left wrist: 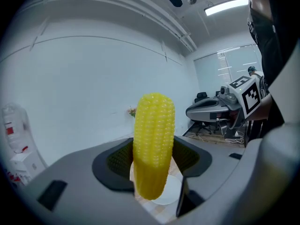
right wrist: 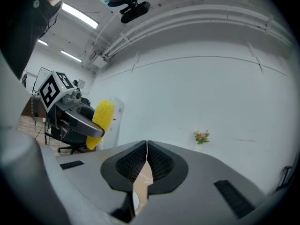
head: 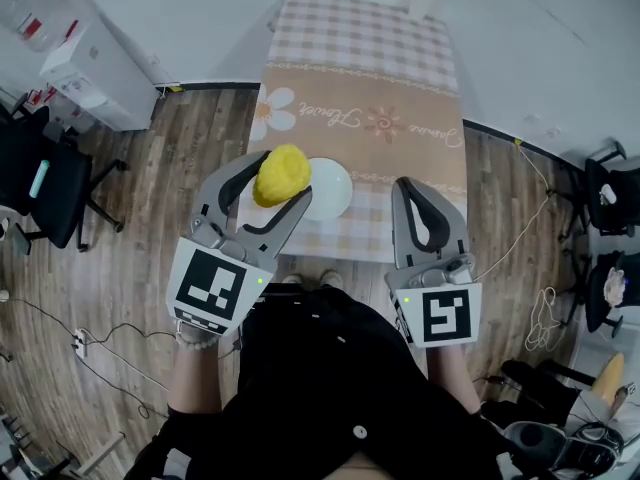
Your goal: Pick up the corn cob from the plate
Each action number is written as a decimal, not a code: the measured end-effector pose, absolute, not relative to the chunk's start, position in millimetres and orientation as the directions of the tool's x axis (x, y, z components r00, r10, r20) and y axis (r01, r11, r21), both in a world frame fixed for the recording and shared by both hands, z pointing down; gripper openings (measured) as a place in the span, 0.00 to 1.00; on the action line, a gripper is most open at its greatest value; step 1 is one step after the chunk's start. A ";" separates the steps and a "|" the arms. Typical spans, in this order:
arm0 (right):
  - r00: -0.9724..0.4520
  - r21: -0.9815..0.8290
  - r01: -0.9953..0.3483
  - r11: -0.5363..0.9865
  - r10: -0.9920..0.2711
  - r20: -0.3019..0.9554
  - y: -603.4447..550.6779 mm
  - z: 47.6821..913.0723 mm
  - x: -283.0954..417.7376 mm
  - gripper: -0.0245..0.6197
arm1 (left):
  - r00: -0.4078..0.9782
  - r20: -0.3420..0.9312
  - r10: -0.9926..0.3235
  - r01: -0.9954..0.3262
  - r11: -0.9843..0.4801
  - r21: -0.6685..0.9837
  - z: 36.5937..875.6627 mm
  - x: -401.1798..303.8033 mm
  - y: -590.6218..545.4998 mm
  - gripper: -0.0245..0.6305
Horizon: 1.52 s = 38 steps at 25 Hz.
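My left hand-held gripper is clamped on the corn cob. Cob is bright yellow with neat kernel rows, upright between the pads, held up over the white plate on the checked worktop. Cursive print on the cloth is unreadable. Right hand-held gripper clenched, empty.

Left hand-held gripper: both dark ribbed pads press against a yellow corn cob, one on each side. The cob stands nearly upright, its rounded top well above the jaws and its lower end below them. Directly beneath, a white plate shows through the gap, with the cob clear of it. To the right, well apart, the right hand-held gripper is seen side-on with its marker cube. Background: white wall, lit ceiling lamp.
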State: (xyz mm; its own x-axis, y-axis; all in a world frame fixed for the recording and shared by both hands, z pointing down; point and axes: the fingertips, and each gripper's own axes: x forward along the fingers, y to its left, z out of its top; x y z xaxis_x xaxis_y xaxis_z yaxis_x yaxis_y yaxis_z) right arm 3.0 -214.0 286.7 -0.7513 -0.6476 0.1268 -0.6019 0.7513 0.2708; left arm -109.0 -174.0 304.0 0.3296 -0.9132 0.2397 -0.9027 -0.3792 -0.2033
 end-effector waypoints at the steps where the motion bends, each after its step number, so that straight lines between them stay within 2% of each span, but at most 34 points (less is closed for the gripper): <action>1: -0.752 0.270 -0.601 0.752 -0.647 0.127 -213.7 286.5 2.7 0.10 | 0.327 0.235 -0.915 -0.906 -0.375 -0.198 302.6 -109.1 -171.5 0.44; 5: -0.756 0.272 -0.592 0.759 -0.640 0.139 -211.6 287.7 1.0 0.10 | 0.291 0.236 -0.927 -0.935 -0.328 -0.135 298.7 -111.7 -162.8 0.44; 11: -0.760 0.281 -0.582 0.763 -0.634 0.146 -213.2 287.5 1.8 0.10 | 0.272 0.244 -0.931 -0.927 -0.321 -0.193 302.6 -120.6 -161.0 0.44; 38: -0.753 0.293 -0.578 0.761 -0.637 0.168 -217.1 295.1 5.5 0.10 | 0.277 0.255 -0.926 -0.923 -0.330 -0.197 308.0 -117.1 -167.2 0.44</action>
